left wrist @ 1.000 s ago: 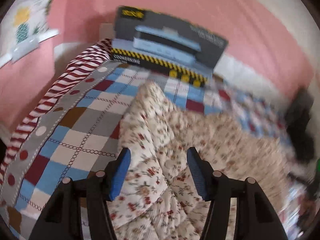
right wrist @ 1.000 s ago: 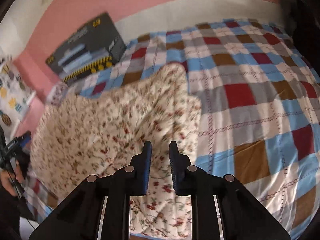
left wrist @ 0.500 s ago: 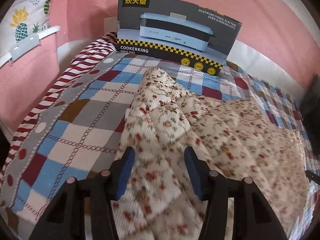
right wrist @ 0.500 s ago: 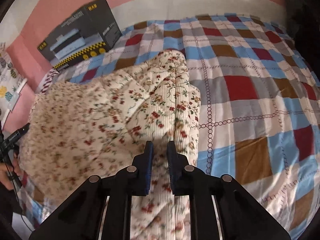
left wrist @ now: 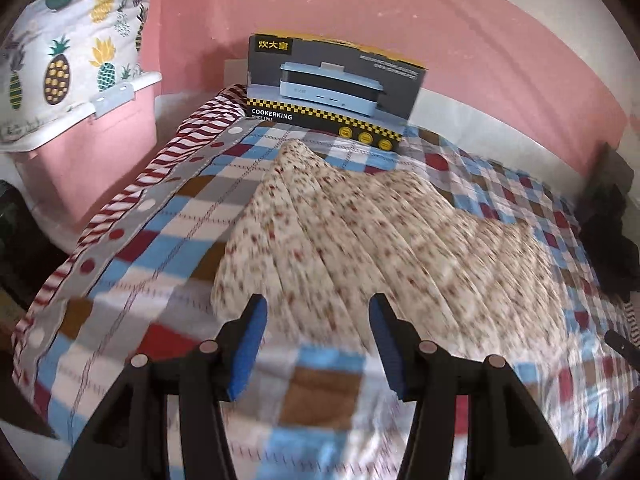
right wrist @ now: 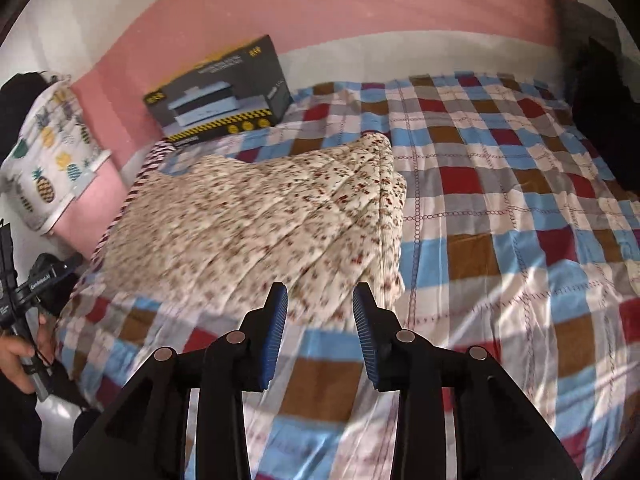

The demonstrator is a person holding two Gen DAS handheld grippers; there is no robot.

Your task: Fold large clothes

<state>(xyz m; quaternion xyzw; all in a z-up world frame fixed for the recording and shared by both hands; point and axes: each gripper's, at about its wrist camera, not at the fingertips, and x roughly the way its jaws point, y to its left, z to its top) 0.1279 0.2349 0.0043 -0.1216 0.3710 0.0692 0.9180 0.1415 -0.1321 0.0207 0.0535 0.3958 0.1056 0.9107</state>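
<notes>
A cream floral quilted garment (left wrist: 360, 240) lies folded on the checked bedspread, also in the right wrist view (right wrist: 260, 224). My left gripper (left wrist: 318, 320) is open and empty, just short of the garment's near edge. My right gripper (right wrist: 320, 308) is open and empty, at the garment's near right corner. The left gripper, held in a hand, shows at the left edge of the right wrist view (right wrist: 24, 292).
A dark Cookerking appliance box (left wrist: 332, 88) stands at the head of the bed against the pink wall. A pink bin with a pineapple-print cover (left wrist: 76, 92) sits left of the bed. Dark cloth (right wrist: 600, 92) lies at the bed's far right. The checked bedspread (right wrist: 500, 208) stretches to the right.
The right gripper has opened and let go of the garment. Both grippers have pulled back toward the near bed edge. The garment now lies flatter and folded.
</notes>
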